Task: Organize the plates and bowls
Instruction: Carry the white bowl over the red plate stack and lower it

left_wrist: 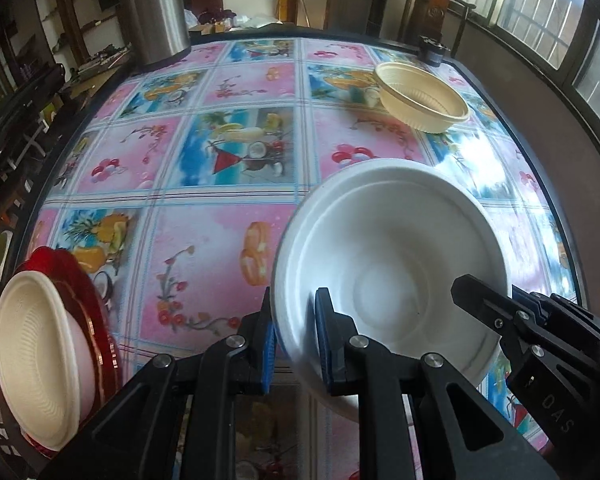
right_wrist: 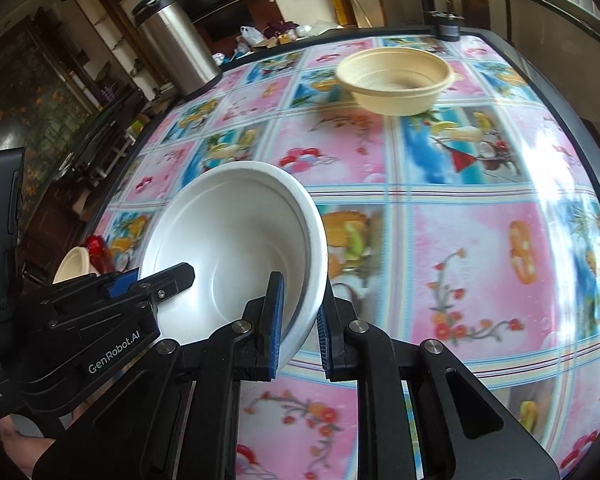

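The left tongs point(left_wrist: 294, 336) pinch the near-left rim of a white bowl point(left_wrist: 392, 256), one blue pad point(left_wrist: 269, 350) outside the wall and the other inside, and the right tongs point(right_wrist: 298, 320) clamp the opposite side of the same rim in the same way, so the bowl is held between the two, tilted, with its open mouth toward the cameras. The bowl is empty and appears lifted clear of the table point(left_wrist: 228, 236), which is covered by a glossy cloth of pink flower panels and blue fruit panels. In the left wrist view the right tongs reach in from the lower right edge; in the right wrist view the left tongs come in from the lower left. A cream ribbed bowl point(right_wrist: 396, 80) stands upright on the far side of the table, well apart from the held bowl. At the table's near-left edge a second cream bowl point(left_wrist: 36, 360) sits on a red plate point(left_wrist: 88, 304). A tall steel flask point(right_wrist: 176, 44) stands at the far-left corner, and a small dark object point(left_wrist: 432, 50) sits at the far-right corner, too small to identify.
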The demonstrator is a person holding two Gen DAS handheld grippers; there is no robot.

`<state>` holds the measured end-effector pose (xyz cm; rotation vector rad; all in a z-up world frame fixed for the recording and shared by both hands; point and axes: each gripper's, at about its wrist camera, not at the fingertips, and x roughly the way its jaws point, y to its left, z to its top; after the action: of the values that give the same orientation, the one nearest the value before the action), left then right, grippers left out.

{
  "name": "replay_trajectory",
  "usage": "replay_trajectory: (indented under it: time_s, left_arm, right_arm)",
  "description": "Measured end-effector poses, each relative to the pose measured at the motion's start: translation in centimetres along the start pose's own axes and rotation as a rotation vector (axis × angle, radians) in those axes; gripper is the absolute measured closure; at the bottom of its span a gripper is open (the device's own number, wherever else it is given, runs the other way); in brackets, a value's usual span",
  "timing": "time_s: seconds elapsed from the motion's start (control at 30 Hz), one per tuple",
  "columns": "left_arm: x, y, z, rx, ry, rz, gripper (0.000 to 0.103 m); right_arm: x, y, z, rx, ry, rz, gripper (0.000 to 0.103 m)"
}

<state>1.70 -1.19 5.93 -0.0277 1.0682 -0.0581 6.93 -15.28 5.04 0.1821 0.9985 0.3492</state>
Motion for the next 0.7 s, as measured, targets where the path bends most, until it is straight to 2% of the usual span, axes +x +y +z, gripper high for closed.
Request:
replay_trajectory:
  time_s: [0.43,0.7]
  left_arm:
    - [-4.7,9.6,-2.1,-0.125,-0.069,0.053,0.087]
    - [-7.2,15.9,-3.4,-0.21,-0.098,0.117,0.087]
  right_arm:
    - [0.4,10.7,0.4,-0.155,0.003,0.06,0.088]
    - [1.8,17.9,0.2,-0.267,0.026,0.107,0.087]
